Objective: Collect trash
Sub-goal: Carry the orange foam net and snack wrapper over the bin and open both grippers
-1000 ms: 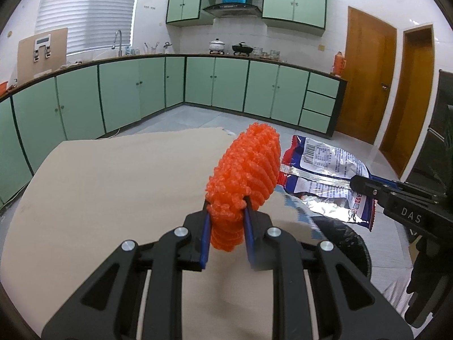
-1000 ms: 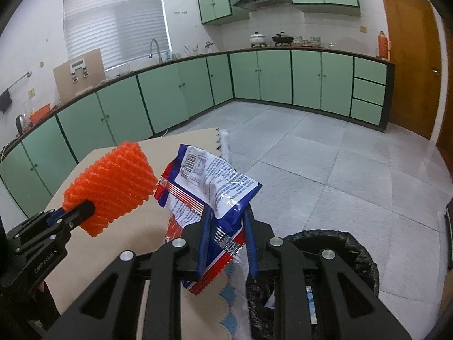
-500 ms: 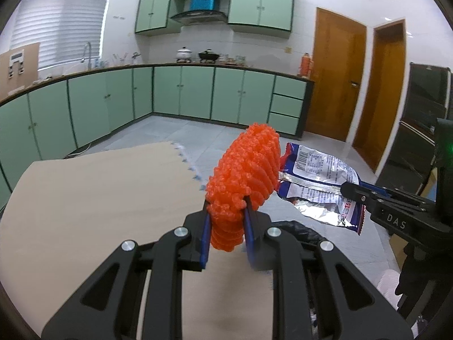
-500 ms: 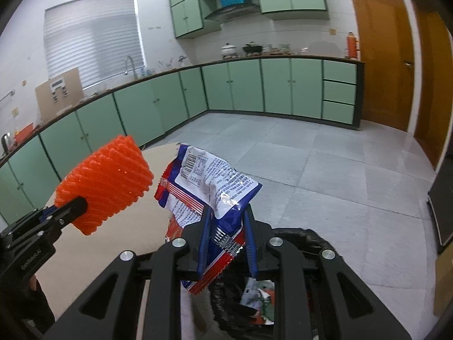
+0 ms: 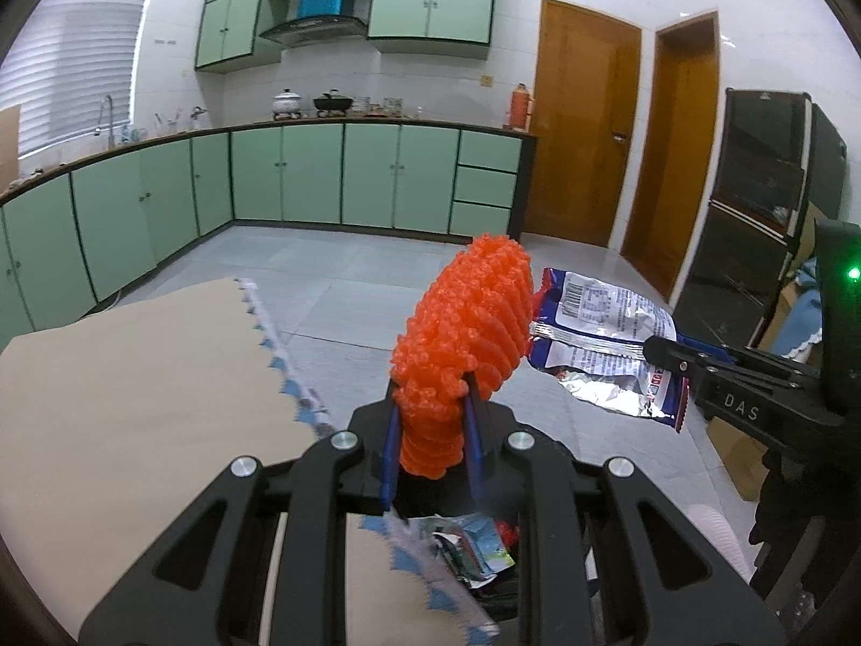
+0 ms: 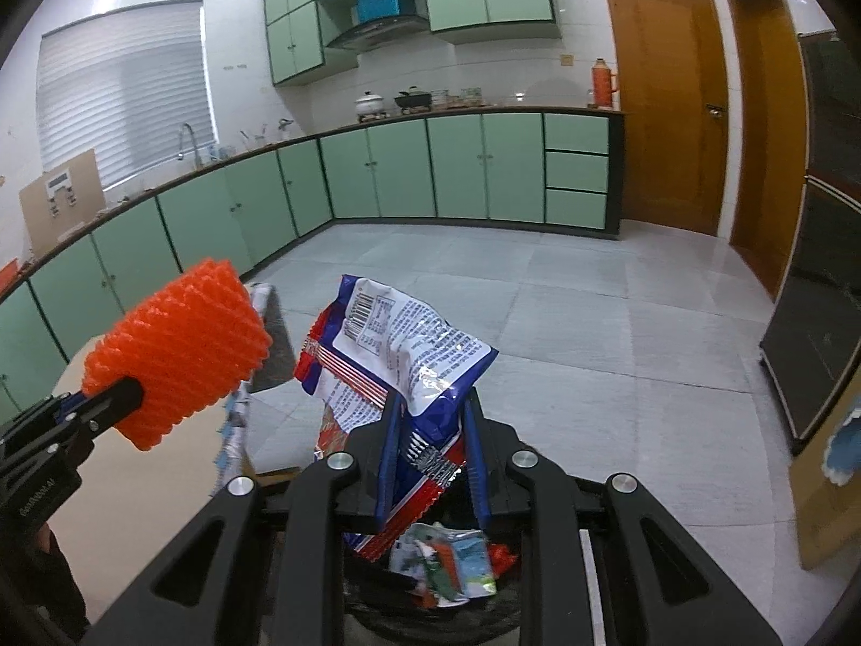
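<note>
Sticking up from the left hand-held gripper [image 5: 430, 447], an orange foam net [image 5: 465, 344] is clamped between the blue pads, above the edge of a black bin [image 6: 430, 600]. Beside it, the right hand-held gripper [image 6: 433, 447] is clamped on a crumpled snack wrapper [image 6: 398, 344], also over the bin, where scraps of coloured packaging [image 6: 452, 560] already lie. Left of the bin runs a desk [image 5: 134, 393] under a beige cloth with a blue-and-white zigzag trim. Beyond spreads a pale grey tiled floor [image 6: 565, 312], ringed by mint-green cabinets [image 6: 457, 167] under a dark worktop with pots and a sink tap. Two wooden doors [image 5: 584, 134] and a dark glass-fronted cabinet [image 5: 769, 194] stand to the right.
</note>
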Action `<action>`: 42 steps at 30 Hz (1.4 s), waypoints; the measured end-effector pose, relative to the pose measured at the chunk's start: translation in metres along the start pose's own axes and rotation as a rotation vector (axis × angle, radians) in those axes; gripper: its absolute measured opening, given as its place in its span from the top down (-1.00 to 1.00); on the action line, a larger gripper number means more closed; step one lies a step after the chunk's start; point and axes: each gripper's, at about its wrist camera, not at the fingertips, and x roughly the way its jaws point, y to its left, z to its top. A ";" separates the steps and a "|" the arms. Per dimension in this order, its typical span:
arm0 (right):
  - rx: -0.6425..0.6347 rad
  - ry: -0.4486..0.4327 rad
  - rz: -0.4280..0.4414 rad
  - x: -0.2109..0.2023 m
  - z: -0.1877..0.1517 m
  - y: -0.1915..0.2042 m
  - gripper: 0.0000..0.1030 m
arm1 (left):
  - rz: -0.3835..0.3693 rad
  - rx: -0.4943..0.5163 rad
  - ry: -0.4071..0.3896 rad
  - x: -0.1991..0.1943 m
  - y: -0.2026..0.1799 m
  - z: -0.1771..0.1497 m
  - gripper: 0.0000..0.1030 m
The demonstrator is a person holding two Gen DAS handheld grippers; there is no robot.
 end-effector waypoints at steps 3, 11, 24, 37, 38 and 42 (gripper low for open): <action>0.008 0.011 -0.022 0.002 -0.005 -0.010 0.57 | -0.021 0.014 0.020 0.011 -0.012 -0.004 0.64; 0.049 0.078 -0.054 0.029 -0.022 -0.035 0.57 | -0.044 0.027 0.128 0.056 -0.020 -0.020 0.63; 0.091 0.213 -0.074 0.086 -0.049 -0.056 0.57 | -0.028 0.029 0.275 0.109 -0.025 -0.031 0.55; 0.097 0.313 -0.064 0.122 -0.055 -0.064 0.22 | 0.001 -0.045 0.331 0.127 -0.016 -0.027 0.24; 0.094 0.318 -0.065 0.123 -0.055 -0.063 0.22 | 0.001 -0.053 0.332 0.127 -0.014 -0.027 0.23; 0.090 0.326 -0.063 0.123 -0.056 -0.060 0.00 | 0.005 -0.074 0.320 0.122 -0.007 -0.023 0.23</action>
